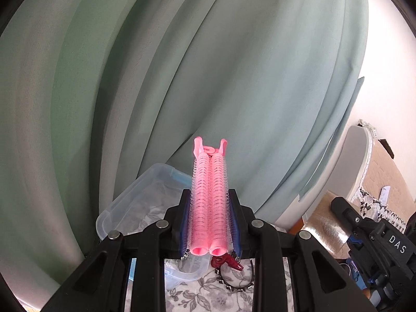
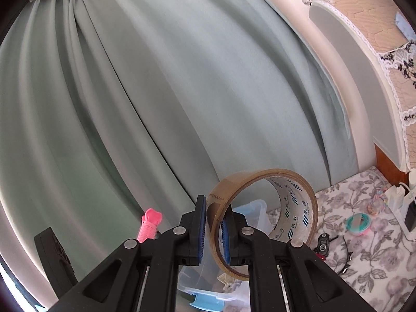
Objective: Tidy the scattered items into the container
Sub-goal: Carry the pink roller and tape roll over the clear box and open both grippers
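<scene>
Left tongs (image 1: 209, 223) grip pink hair rollers (image 1: 209, 197); right tongs (image 2: 214, 230) pinch tape roll (image 2: 262, 218); clear container (image 1: 135, 208) at eight o'clock, contents unclear.

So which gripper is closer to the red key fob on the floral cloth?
Left. The left gripper, holding the pink hair roller, sits just above the key fob; the right gripper, gripping the tape roll, is farther off.

Hair roller (image 1: 209, 202) sat lengthwise between left gripper (image 1: 209, 200) fingers, above the container (image 1: 145, 200). Tape roll (image 2: 265, 215) stood on edge, its wall pinched in right gripper (image 2: 214, 223), over the container. Curtain (image 1: 182, 78) hung behind. Key fob (image 2: 322, 245) and headband (image 2: 347, 256) lay right on the tablecloth (image 2: 364, 273).
</scene>
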Tool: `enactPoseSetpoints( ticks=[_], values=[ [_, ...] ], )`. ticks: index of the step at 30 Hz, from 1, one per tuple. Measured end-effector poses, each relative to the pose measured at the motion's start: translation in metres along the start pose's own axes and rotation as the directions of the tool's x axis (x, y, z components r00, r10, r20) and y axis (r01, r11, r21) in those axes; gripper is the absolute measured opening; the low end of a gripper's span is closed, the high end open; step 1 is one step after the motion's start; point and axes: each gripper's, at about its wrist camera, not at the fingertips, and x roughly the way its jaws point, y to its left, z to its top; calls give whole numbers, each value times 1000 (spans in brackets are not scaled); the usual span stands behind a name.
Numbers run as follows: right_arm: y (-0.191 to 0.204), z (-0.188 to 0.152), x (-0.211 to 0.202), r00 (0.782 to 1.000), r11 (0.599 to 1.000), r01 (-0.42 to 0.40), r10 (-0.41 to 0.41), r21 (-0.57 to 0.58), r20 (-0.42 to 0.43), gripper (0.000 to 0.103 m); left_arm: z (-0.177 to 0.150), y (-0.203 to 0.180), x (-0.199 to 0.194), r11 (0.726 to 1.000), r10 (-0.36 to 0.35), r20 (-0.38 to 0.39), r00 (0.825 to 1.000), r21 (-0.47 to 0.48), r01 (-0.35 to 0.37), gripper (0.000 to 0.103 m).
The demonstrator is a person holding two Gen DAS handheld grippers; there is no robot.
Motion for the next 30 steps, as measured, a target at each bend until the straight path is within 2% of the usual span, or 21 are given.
enactPoseSetpoints(
  ticks=[6,15,23,30],
  values=[
    [-3,-18,27,997,1000,4,-5,-15,-74,12,-7,15,14,1000,10,-27,1000,-15,-11,28],
    [-1,-38,67,987,998,-33,24,-53,-161,12,-12,42,44,997,40,-76,996,-65,-45,28],
    [-4,-64,115,962,996,-52,30,-73,-271,13,-24,59,66,992,70,-137,988,-98,-84,28],
    [-2,-95,151,931,994,-73,38,-83,-364,13,-37,76,89,983,108,-201,974,-127,-135,28]
  ],
)
